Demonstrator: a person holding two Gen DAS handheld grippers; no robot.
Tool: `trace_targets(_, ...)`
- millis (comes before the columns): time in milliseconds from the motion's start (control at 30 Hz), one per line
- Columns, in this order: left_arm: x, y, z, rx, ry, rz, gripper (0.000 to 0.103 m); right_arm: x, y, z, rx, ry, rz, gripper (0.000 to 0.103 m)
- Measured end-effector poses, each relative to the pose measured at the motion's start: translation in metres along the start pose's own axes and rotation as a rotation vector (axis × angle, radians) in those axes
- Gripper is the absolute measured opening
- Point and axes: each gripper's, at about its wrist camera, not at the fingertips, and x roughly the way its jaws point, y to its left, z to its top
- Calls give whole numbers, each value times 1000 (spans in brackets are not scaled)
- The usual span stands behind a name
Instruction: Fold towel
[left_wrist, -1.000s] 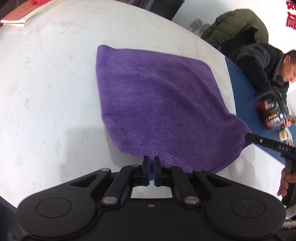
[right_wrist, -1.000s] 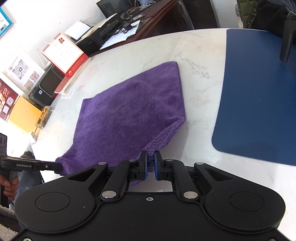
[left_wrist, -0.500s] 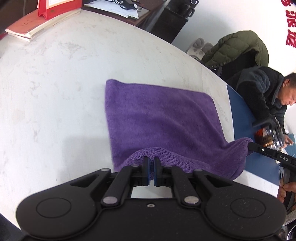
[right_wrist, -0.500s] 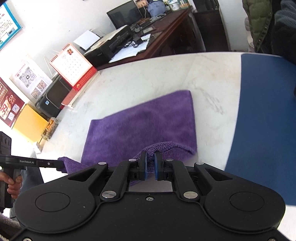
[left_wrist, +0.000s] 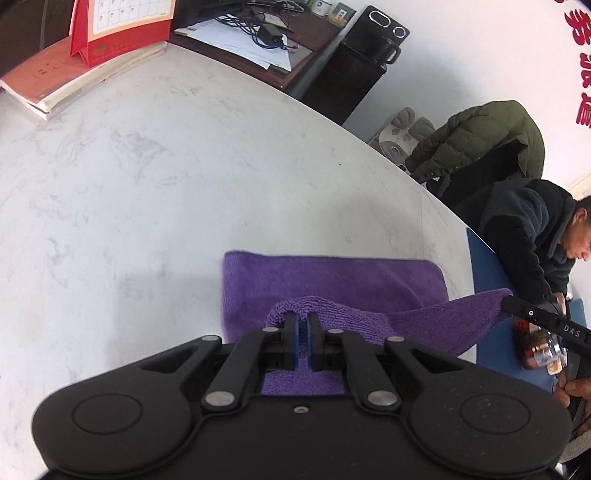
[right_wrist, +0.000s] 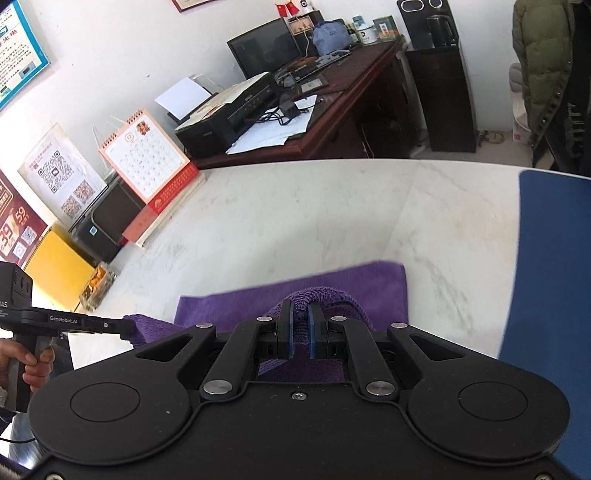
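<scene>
Both grippers carried near edge of purple terry towel (left_wrist: 332, 280) fwd over itself; left gripper (left_wrist: 302, 332) & right gripper (right_wrist: 300, 325) each clamped on a lifted corner, far half flat on white marble table (left_wrist: 147, 184), near blue mat (right_wrist: 554, 258).

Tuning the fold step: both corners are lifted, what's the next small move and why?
Probably carry both corners forward to the towel's far edge, then lower. The left gripper and right gripper each pinch a raised corner in closed jaws, and the lifted edge hangs over the flat half, short of that far edge.
</scene>
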Motion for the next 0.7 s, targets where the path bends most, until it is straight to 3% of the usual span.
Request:
trace_targets(433, 45, 18, 29, -36, 31, 8, 4, 43, -34, 13, 56, 28, -16, 7)
trace_targets(700, 61, 29, 31, -56, 61, 25, 4, 59, -49, 13, 97, 43, -19, 7)
